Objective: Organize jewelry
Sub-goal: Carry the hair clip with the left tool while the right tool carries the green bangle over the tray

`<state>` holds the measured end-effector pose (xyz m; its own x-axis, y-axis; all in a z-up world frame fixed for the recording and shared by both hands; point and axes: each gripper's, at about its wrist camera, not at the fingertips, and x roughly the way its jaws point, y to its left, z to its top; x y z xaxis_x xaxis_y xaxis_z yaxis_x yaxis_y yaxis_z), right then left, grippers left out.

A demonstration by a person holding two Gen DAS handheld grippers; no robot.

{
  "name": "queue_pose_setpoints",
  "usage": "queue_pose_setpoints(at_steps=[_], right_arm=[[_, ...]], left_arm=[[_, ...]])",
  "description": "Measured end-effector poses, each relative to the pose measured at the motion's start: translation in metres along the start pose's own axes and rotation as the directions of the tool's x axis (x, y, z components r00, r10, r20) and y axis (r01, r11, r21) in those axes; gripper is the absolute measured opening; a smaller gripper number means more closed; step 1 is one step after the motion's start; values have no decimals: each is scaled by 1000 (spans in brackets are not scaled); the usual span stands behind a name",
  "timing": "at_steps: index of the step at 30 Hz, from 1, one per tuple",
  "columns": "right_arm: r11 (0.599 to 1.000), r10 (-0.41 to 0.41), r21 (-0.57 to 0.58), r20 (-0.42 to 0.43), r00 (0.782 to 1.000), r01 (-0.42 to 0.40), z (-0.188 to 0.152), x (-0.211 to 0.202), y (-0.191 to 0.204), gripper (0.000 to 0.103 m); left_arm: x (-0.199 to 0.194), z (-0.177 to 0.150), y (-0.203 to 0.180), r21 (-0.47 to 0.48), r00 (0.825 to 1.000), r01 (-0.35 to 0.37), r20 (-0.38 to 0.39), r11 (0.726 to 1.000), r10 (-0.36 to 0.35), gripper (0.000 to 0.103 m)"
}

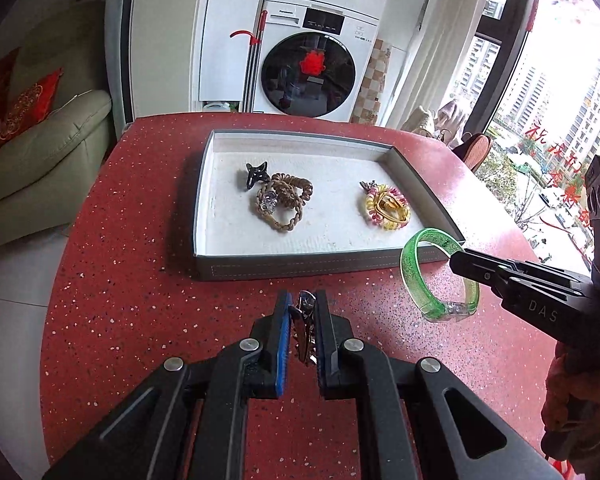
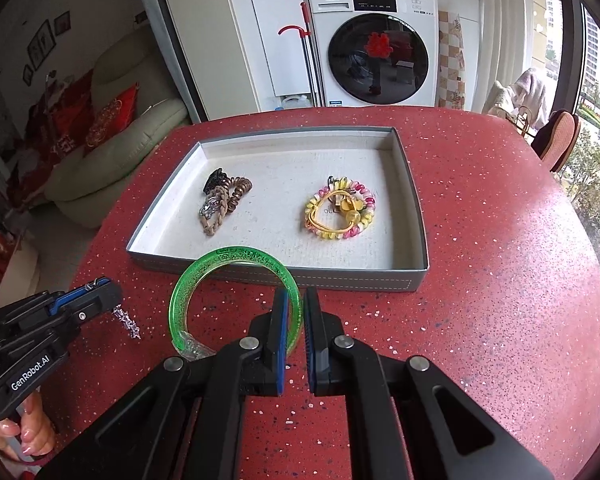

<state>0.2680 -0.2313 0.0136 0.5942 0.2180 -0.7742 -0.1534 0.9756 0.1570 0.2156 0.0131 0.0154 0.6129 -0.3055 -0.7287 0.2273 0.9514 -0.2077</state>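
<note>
Laundry nook behind, and up front a red speckled round table [image 2: 480, 240] carrying a shallow grey cardboard tray [image 2: 284, 278], already holding two clusters of hair ties. Two pieces left, by my reckoning! The right gripper [image 2: 296, 312] is clamped on a translucent green glitter bangle [image 2: 188, 284], just short of the tray; the left gripper [image 1: 302, 312] pinches a small silvery chain piece [image 1: 305, 328].

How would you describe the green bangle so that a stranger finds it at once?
Start at the grey tray on the red table. Just before its near wall, the right gripper holds the green bangle upright. It is the only clear, rigid green ring; the hair ties in the tray are coiled or braided.
</note>
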Motion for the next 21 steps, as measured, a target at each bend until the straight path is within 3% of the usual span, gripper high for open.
queue_pose_setpoints(at_steps=[9, 21], right_arm=[[999, -16, 31, 0, 1000, 16, 39, 18, -12, 8], [993, -81, 76, -48, 996, 85, 70, 68, -32, 8]], left_arm=[[21, 53, 2, 8, 999, -21, 37, 1000, 21, 29], [85, 88, 7, 20, 997, -80, -7, 997, 80, 29]])
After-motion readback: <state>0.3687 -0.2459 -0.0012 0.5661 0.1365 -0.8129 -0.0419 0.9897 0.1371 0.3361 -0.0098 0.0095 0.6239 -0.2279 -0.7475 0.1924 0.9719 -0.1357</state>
